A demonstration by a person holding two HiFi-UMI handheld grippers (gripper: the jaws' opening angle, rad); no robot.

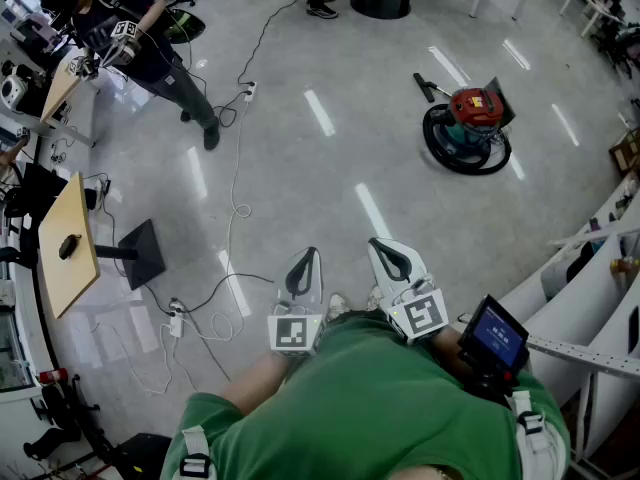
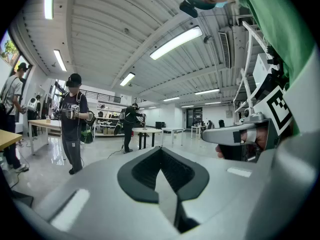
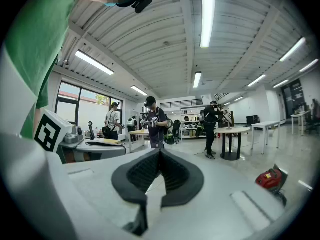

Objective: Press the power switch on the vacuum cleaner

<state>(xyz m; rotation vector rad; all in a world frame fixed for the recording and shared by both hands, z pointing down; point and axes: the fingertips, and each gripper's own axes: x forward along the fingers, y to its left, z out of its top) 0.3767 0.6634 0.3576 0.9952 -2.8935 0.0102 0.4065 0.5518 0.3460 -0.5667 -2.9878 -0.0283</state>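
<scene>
Head view: the vacuum cleaner (image 1: pixel 470 126) sits on the open floor (image 1: pixel 300 188) at upper right, well apart from the operator. It has a red-topped body ringed by a dark coiled hose, and the wand (image 1: pixel 430 86) lies just beside it. The power switch cannot be made out at this range. Right gripper view shows the vacuum cleaner (image 3: pixel 270 178) low at right, off the line the fingers point along. Both tools are held close to the torso and point forward: left gripper (image 1: pixel 309 258) and right gripper (image 1: pixel 378 248) sit side by side, near each other but not touching. Left gripper view: fingers (image 2: pixel 140 174) closed tip to tip, nothing between them. Right gripper view: fingers (image 3: pixel 180 176) likewise closed and empty. Judgement: this is a carry posture, approach not yet made; closed tips would suit poking a switch. Room: the floor between operator and vacuum is bare, and a straight line looks free. Edges to mind: white shelving (image 1: pixel 585 283) close on the right; a cable (image 1: pixel 238 168) trailing on the left to a power strip (image 1: pixel 176 320); a wooden worktop (image 1: pixel 65 243) further left. Another person (image 1: pixel 150 53) stands at far upper left, well clear of that line.
</scene>
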